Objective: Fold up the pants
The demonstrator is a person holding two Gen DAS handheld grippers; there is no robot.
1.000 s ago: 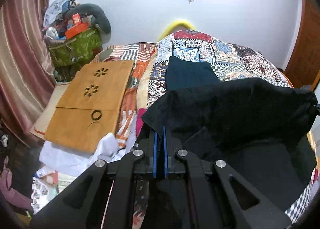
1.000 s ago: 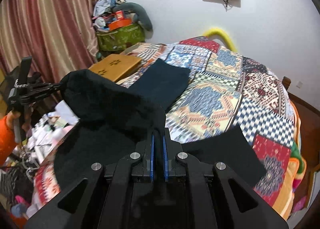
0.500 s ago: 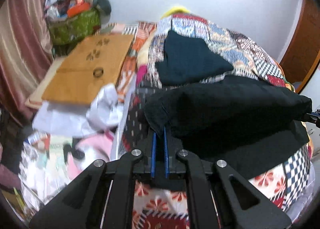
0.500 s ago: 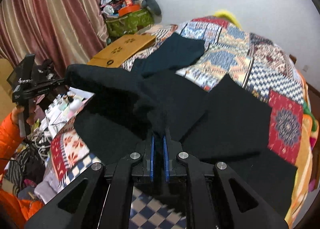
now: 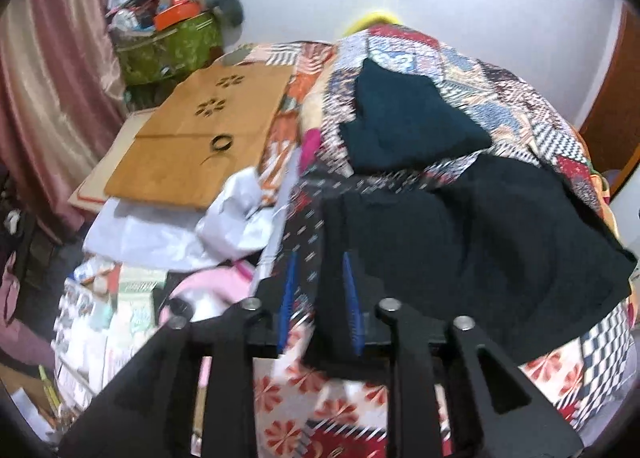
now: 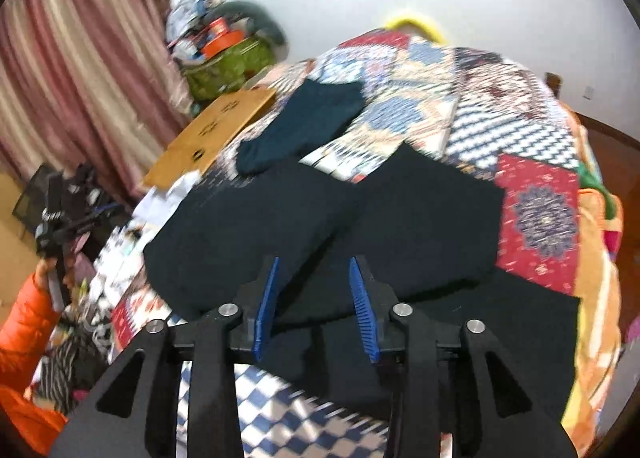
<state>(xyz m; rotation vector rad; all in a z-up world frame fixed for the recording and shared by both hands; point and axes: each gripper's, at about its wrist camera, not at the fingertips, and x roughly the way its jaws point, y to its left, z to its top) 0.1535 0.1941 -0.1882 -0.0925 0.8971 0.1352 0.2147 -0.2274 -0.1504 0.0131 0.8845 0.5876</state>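
The black pants (image 5: 460, 242) lie on the patchwork bedspread (image 5: 500, 98), folded over on themselves near the bed's front edge; they also show in the right wrist view (image 6: 360, 226). My left gripper (image 5: 318, 278) is open, its blue pads (image 5: 289, 282) apart over the pants' left edge. My right gripper (image 6: 314, 282) is open over the pants' near edge, nothing between its pads (image 6: 362, 294). The left gripper also shows at the far left of the right wrist view (image 6: 56, 218).
A folded dark teal garment (image 5: 404, 126) lies further up the bed. A brown wooden board (image 5: 200, 142) and white cloth (image 5: 168, 230) lie left of the bed, with a green bag (image 5: 168, 46) of clutter and a pink curtain (image 5: 44, 90) behind.
Both grippers were shut on the pants' edge and carried it toward the front of the bed. Now both have opened and the pants lie released on the bedspread.
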